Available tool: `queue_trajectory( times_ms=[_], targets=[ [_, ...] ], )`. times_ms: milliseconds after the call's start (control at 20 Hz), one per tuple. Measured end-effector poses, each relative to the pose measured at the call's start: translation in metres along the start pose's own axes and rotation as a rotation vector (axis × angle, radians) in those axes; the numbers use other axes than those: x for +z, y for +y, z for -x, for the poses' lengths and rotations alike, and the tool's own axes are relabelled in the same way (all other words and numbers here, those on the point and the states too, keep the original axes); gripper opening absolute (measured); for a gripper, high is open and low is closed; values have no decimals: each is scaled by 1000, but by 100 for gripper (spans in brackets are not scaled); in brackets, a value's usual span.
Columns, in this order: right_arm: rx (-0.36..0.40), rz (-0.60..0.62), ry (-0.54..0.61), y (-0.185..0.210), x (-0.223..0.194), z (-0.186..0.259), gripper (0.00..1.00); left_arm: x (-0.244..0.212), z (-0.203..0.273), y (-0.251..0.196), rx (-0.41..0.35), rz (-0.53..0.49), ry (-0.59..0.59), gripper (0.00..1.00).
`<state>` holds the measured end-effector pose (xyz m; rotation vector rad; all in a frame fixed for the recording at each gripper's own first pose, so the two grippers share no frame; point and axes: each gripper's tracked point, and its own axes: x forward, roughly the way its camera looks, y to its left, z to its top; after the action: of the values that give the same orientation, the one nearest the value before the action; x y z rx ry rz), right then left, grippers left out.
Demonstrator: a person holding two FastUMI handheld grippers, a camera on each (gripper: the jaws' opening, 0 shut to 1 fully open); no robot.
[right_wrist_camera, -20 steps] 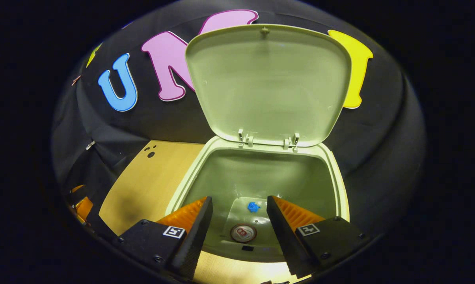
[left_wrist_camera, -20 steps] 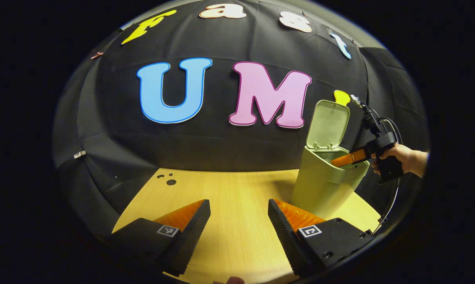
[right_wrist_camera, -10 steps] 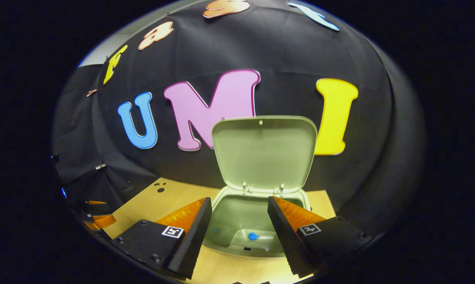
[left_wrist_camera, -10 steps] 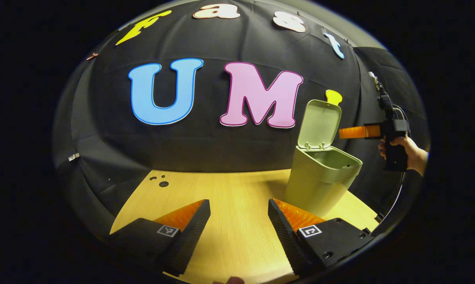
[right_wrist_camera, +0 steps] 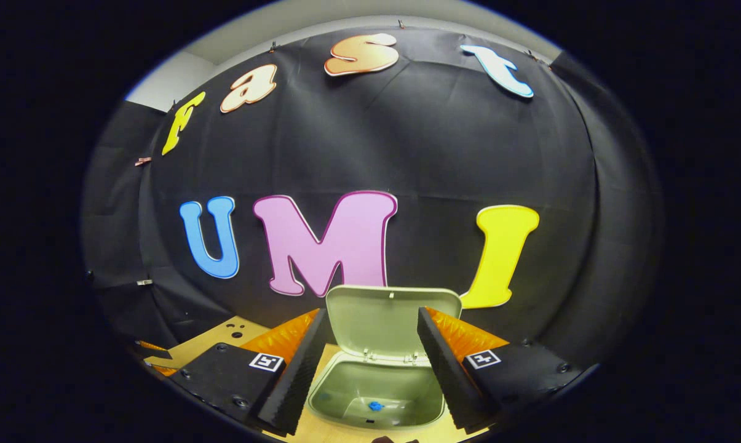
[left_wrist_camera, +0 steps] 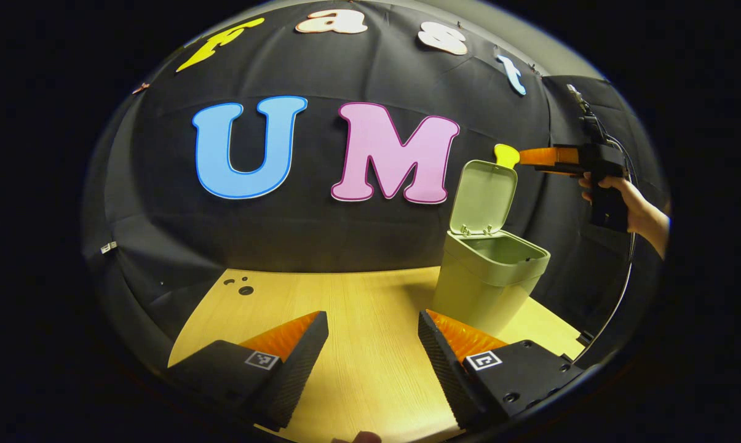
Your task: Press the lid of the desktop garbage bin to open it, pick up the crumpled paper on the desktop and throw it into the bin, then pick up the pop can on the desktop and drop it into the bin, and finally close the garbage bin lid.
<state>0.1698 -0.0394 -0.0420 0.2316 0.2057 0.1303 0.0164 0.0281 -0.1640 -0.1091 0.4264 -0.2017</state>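
Left gripper [left_wrist_camera: 373, 344] hangs low over the wooden tabletop [left_wrist_camera: 358, 307], fingers spread wide with nothing between them, only bare wood ahead of the tips. The green desktop garbage bin [left_wrist_camera: 487, 280] stands ahead and to the right of this gripper, near the table's far right corner, its lid [left_wrist_camera: 484, 197] tipped up on the rear hinges and leaning back toward the black cloth wall [left_wrist_camera: 321, 234]. Two small dark holes [left_wrist_camera: 241, 288] mark the tabletop ahead and to the left. Farther off to the right, a hand [left_wrist_camera: 616, 194] holds the right gripper [left_wrist_camera: 539, 157] up level with the top edge of the raised lid, fingers pointing toward it from the front side. In the right gripper view the right gripper [right_wrist_camera: 370, 363] is wide open and empty, looking down from above and in front of the bin [right_wrist_camera: 376, 394]; the open lid [right_wrist_camera: 392, 323] sits just ahead between the two fingers. On the bin floor below the tips lies a small blue scrap [right_wrist_camera: 376, 405], likely the crumpled paper. The pop can cannot be made out in the bin from here.
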Motion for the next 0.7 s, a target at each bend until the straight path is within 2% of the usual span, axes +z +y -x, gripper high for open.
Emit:
queue_trajectory(
  times_ms=[300,700],
  targets=[
    [-46,29,-61,-10,38,-25,92,-2,7,4,9,18,-4,95],
    [-86,12,-12,-26,28,-73,92,-2,14,18,58,36,-7,95]
  ],
)
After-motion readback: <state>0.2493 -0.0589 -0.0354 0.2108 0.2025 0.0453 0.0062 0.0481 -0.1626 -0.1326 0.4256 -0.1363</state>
